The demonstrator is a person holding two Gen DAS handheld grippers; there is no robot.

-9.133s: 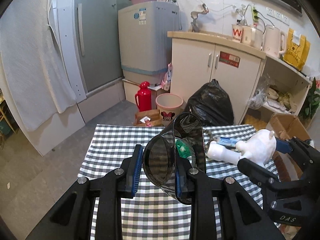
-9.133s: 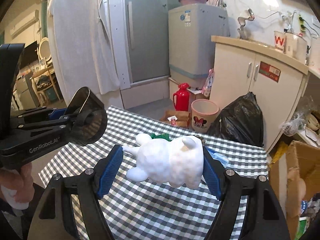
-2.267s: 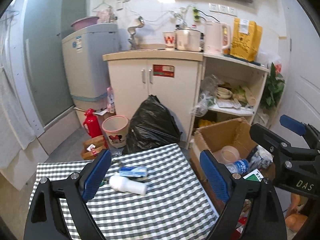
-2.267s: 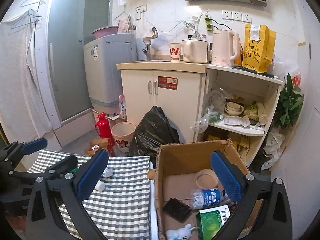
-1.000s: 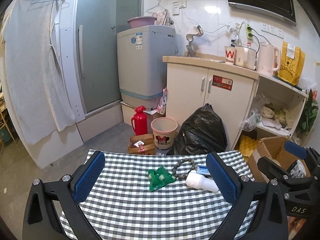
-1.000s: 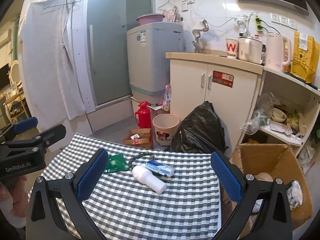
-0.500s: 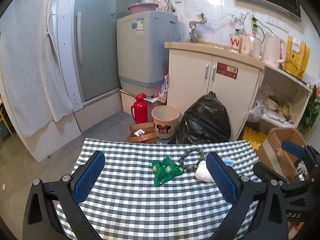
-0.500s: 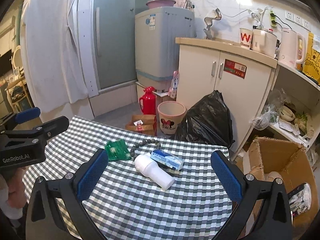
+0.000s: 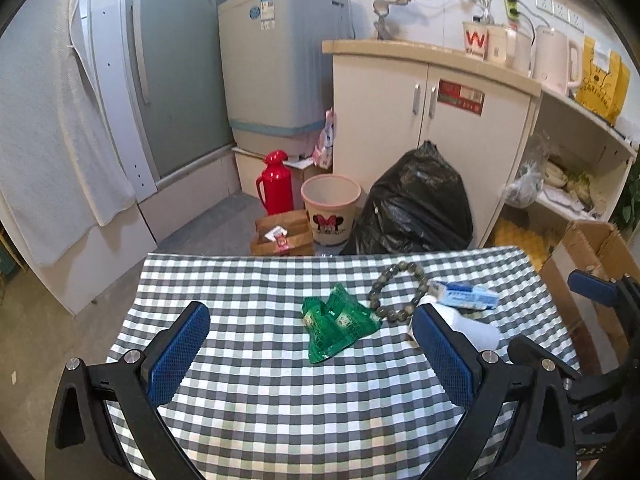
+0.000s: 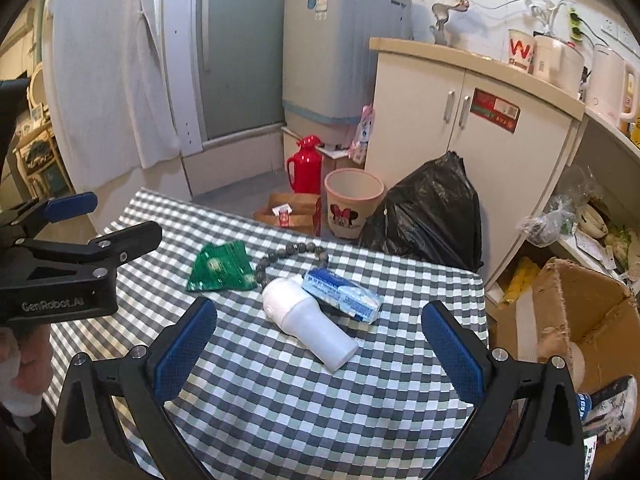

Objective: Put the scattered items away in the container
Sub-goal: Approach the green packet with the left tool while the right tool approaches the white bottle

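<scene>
both your grippers are empty, fingers spread wide. the green packet (image 9: 338, 326) sits ahead, between your left gripper (image 9: 310, 344) fingers. the white bottle (image 10: 308, 322) lies between your right gripper (image 10: 320, 338) fingers. next, go down and pinch one, then carry it to the cardboard box (image 10: 576, 316) past your right finger.

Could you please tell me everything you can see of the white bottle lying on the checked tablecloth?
The white bottle looks like smooth, opaque plastic with no label showing. It lies on its side on the checked tablecloth. One end is wider and rounded, like a cap, and points towards the bead bracelet; the narrower, flat end points towards the near table edge. The blue and white tube lies against its wide end. Neither gripper touches it; the right gripper is open with the bottle framed between its fingers.
</scene>
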